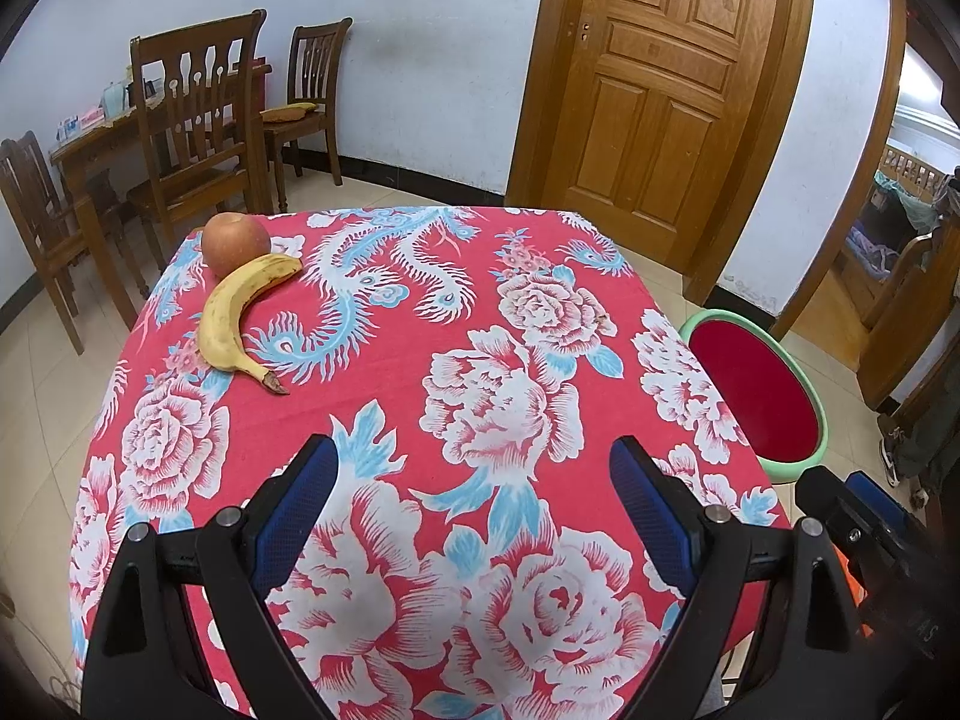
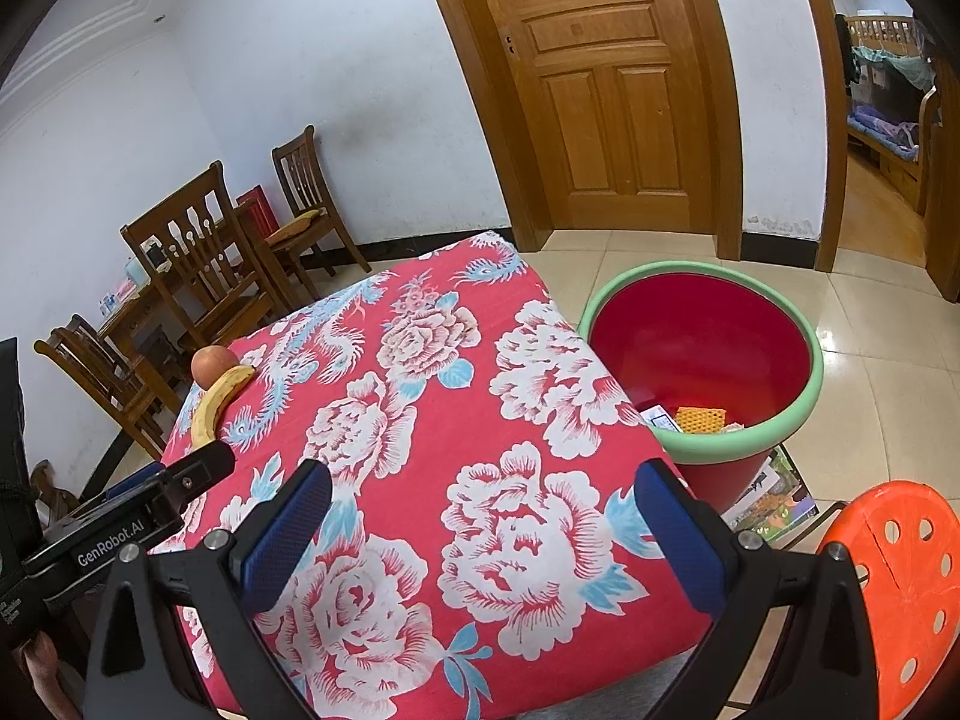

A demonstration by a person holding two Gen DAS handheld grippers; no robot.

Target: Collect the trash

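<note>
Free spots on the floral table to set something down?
Most of the tablecloth is bare: the whole stretch from the banana across to the edge by the red bin. Only the far-left corner is crowded, with apple touching banana.

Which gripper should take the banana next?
Left, probably. The banana lies beside the apple at the table's far left corner, on the left gripper side; the right gripper sits nearer the bin. Both are open.

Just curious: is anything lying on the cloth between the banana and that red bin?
Nothing: only bare flowered tablecloth stretches from the banana to the red bin, clearest in the right wrist view.
</note>
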